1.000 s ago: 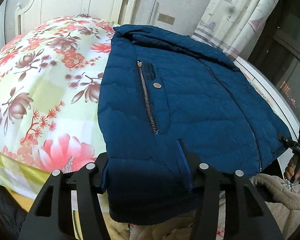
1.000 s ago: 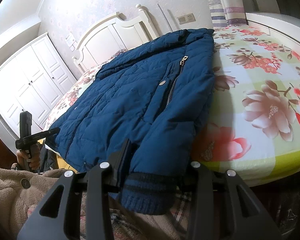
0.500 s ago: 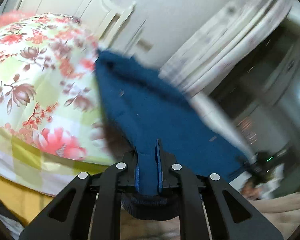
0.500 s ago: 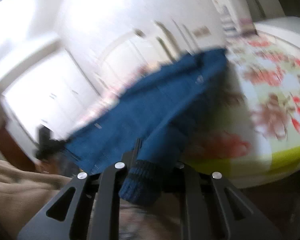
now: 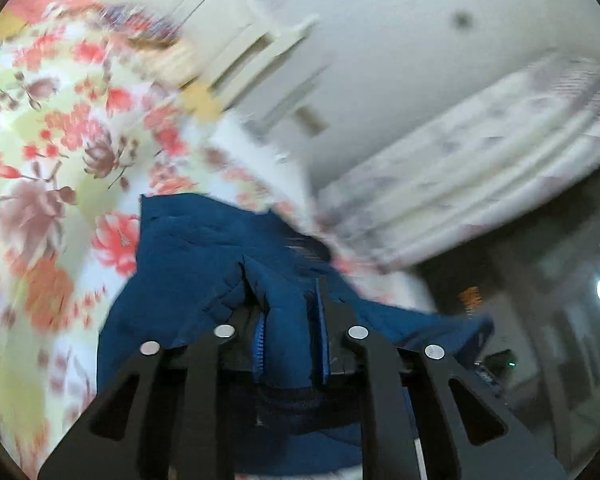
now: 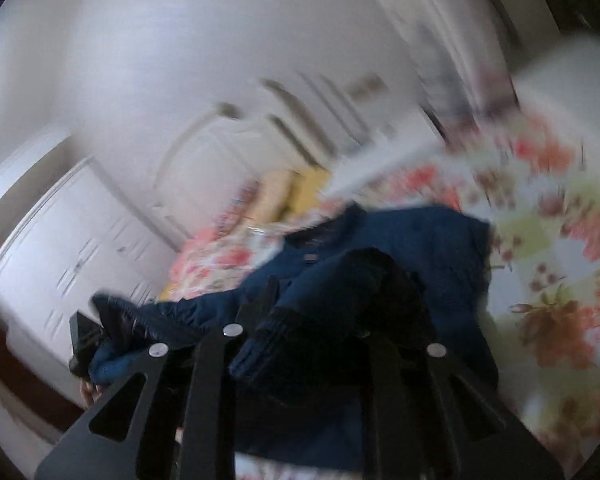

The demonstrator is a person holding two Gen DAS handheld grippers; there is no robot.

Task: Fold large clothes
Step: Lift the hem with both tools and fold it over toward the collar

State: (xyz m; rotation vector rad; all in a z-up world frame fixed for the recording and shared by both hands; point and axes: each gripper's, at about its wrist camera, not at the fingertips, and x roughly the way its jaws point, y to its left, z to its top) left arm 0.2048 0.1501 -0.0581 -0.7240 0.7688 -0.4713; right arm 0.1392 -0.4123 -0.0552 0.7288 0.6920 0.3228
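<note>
A dark blue quilted jacket [image 5: 188, 248] lies bunched on the floral bedspread [image 5: 40, 152]. My left gripper [image 5: 290, 320] is shut on a fold of the jacket's hem, the blue cloth pinched between its fingers. In the right wrist view the jacket [image 6: 420, 248] rises in a heap, and my right gripper [image 6: 320, 320] is shut on a sleeve with a dark ribbed cuff [image 6: 268, 340]. The left gripper [image 6: 84, 344] shows at the far left, holding the jacket's other corner. Both views are blurred by motion.
A white headboard [image 5: 236, 40] and wall stand behind the bed. Curtains [image 5: 480, 168] hang at the right. White wardrobe doors [image 6: 60, 248] are at the left of the right wrist view. The bedspread [image 6: 560, 260] spreads to the right.
Both grippers closed on the jacket's lower edge and cuff and lifted it forward over the bed. The jacket went from lying flat to being bunched and folded over.
</note>
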